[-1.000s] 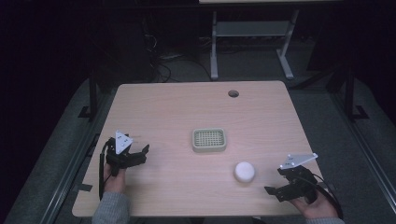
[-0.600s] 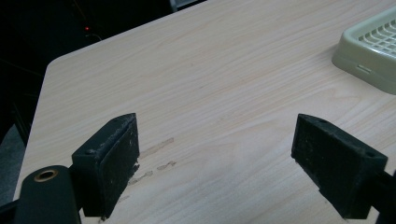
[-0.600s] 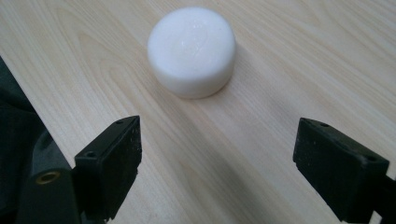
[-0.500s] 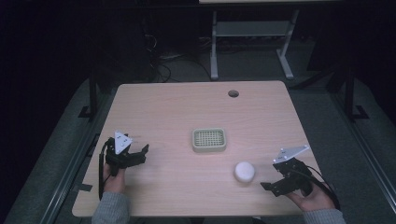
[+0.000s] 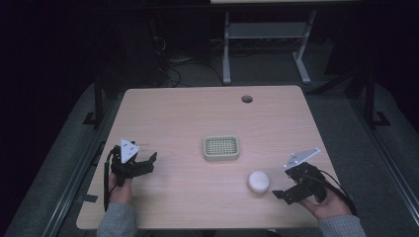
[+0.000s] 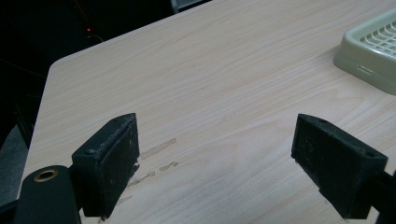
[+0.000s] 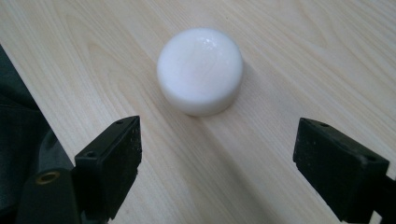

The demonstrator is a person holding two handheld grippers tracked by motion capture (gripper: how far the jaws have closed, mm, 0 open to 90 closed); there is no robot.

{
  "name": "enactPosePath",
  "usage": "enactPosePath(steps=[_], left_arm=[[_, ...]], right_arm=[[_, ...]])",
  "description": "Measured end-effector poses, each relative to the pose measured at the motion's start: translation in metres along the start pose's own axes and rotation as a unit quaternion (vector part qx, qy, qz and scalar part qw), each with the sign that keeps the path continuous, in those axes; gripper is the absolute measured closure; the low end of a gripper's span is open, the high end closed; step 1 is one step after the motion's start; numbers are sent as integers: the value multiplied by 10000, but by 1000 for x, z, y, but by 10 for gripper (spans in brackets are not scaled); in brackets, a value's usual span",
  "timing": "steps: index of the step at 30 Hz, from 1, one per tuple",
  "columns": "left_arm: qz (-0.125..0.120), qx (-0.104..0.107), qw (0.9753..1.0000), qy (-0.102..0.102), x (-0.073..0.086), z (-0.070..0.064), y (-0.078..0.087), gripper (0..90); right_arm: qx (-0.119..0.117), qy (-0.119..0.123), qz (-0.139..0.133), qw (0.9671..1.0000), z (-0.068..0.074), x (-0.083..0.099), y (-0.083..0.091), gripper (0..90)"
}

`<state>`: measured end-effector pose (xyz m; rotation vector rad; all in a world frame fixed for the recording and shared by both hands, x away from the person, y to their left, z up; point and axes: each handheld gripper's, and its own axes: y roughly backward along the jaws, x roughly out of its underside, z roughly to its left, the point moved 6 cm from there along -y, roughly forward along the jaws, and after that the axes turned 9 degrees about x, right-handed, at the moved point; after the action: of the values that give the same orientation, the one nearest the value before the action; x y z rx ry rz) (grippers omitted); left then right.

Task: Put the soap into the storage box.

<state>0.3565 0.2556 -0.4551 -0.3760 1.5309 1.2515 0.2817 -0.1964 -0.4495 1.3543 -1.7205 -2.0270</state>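
So the right hand-held gripper point(image 5: 284, 186) sits near the 5 o'clock corner of the worktop point(image 5: 197, 113), jaws spread wide and pointed at the white round soap bar point(image 5: 258, 181). In the right gripper view the soap bar point(image 7: 201, 70) lies flat on the wood at about 12 o'clock from the jaws, just ahead of them and not touching either one. Nothing between the jaws but bare wood.

The left hand-held gripper point(image 5: 148, 163) is over at roughly 8 o'clock on the worktop, well apart from the soap, and it's open wide too with nothing in it. The left gripper view has a few faint scuff marks point(image 6: 156, 161) on the wood just by its left jaw.

Pale green soap dish point(image 5: 221, 148) with a grid top sits about dead centre of the worktop, near the soap at its 11 o'clock or so, not touching it. Its corner point(image 6: 371, 51) peeks in at 2 o'clock in the left gripper view. There's also a small dark cable hole point(image 5: 246, 98) toward the far edge, at 12 o'clock-ish.
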Motion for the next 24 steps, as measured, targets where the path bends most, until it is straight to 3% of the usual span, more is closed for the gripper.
enactPosePath(steps=[24], left_arm=[[-37,-15,10000,9,-1,1,1,148]], right_arm=[[-88,375,302,9988,9,-34,-13,148]])
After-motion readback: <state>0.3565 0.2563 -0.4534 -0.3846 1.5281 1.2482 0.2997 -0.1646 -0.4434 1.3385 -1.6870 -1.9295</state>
